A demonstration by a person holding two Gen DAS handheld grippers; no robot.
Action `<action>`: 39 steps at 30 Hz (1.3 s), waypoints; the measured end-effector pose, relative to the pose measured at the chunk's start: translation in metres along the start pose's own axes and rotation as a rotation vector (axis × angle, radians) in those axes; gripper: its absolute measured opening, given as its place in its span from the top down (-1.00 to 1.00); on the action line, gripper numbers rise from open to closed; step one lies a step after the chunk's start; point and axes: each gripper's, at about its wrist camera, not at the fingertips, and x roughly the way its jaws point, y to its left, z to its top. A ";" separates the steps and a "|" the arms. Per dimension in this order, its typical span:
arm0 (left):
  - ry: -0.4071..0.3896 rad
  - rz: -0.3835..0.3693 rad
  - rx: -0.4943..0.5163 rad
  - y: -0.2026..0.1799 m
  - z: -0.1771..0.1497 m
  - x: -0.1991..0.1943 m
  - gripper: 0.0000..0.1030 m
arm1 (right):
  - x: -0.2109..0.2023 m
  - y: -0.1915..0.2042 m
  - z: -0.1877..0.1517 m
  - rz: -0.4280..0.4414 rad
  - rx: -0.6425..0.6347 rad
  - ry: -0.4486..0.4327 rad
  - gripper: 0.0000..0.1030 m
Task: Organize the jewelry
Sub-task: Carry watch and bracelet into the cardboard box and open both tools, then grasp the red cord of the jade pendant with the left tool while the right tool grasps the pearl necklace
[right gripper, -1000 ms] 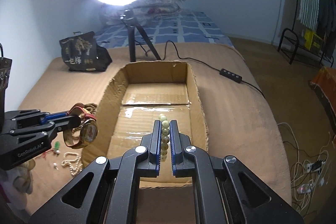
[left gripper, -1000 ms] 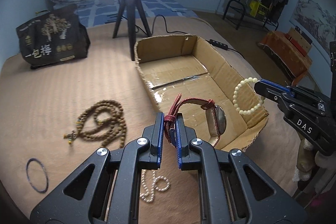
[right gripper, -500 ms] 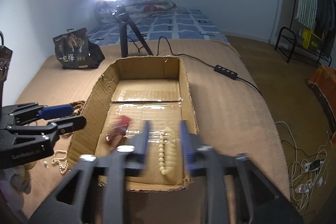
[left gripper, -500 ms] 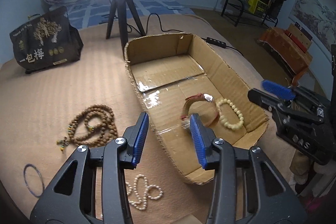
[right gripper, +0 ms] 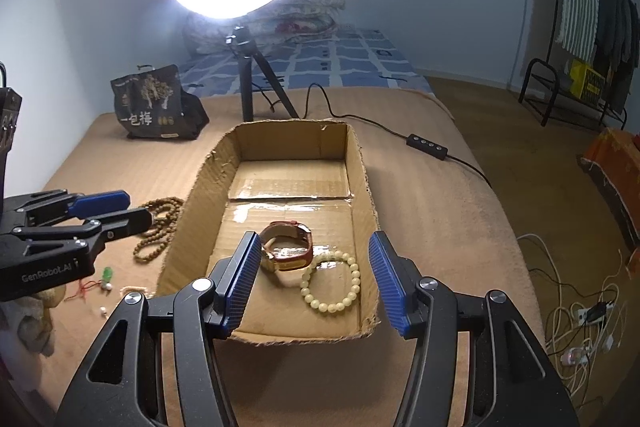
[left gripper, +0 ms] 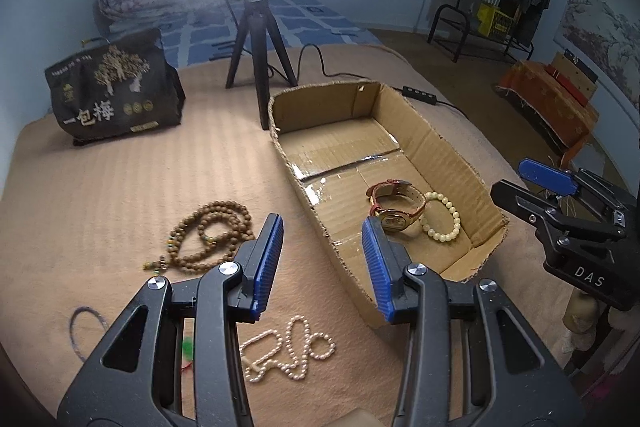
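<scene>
A shallow cardboard box (left gripper: 436,143) (right gripper: 360,163) lies on the tan bed cover. In its near end lie a red-strapped watch (left gripper: 394,203) (right gripper: 288,247) and a pale bead bracelet (left gripper: 440,223) (right gripper: 332,283), side by side. My left gripper (left gripper: 322,259) is open and empty above the box's left wall; it also shows in the right wrist view (right gripper: 116,207). My right gripper (right gripper: 312,279) is open and empty over the box's near end; it also shows in the left wrist view (left gripper: 532,183). Outside the box lie brown wooden beads (left gripper: 208,235) (right gripper: 158,227), a white pearl strand (left gripper: 288,351) and a dark thin bangle (left gripper: 86,331).
A ring light on a black tripod (left gripper: 256,43) (right gripper: 248,79) stands behind the box. A black printed bag (left gripper: 112,87) (right gripper: 156,103) sits at the back left. A cable with a switch (right gripper: 428,143) runs right of the box. A small red cord with a green bead (right gripper: 100,279) lies left.
Both grippers opened: the left dropped the watch and the right dropped the pale bracelet into the box. Both grippers have drawn back a little from the box.
</scene>
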 end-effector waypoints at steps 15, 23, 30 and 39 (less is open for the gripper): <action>-0.070 0.092 -0.073 0.105 -0.045 -0.084 0.19 | -0.033 0.064 -0.020 0.181 -0.073 0.006 -0.28; -0.034 0.155 -0.132 0.161 -0.097 -0.106 0.19 | -0.013 0.126 -0.047 0.272 -0.180 0.095 -0.29; 0.030 0.121 -0.188 0.178 -0.135 -0.089 0.19 | 0.015 0.158 -0.070 0.268 -0.223 0.155 -0.29; 0.073 0.020 -0.113 0.153 -0.141 -0.056 0.19 | 0.052 0.166 -0.078 0.201 -0.205 0.216 -0.29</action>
